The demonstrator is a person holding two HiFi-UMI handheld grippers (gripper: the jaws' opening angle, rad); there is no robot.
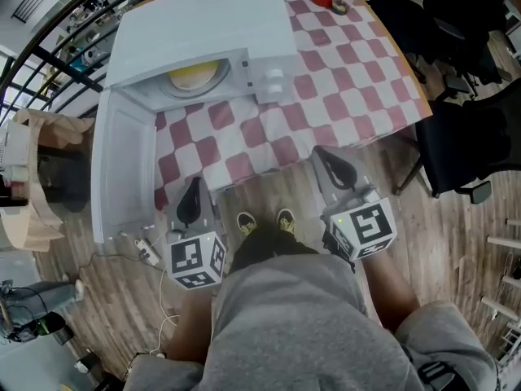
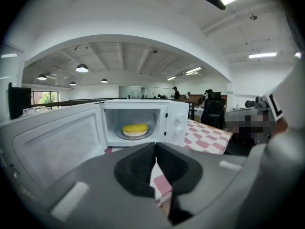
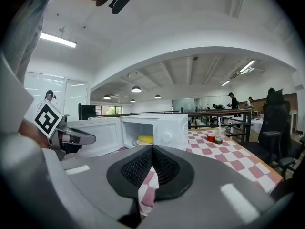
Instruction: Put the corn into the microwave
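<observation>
The corn [image 1: 194, 75] lies inside the microwave [image 1: 244, 23], upper left of the head view, with its door [image 1: 122, 169] wide open. The left gripper [image 1: 190, 192] and right gripper [image 1: 332, 163], lower centre, are both pinched together and empty. A careless swing of the left one could knock that door.

Head view overhead; both gripper views face microwave [image 2: 177, 122] near-level.

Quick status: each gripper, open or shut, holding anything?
Left gripper: shut, holding nothing.
Right gripper: shut, holding nothing.
</observation>
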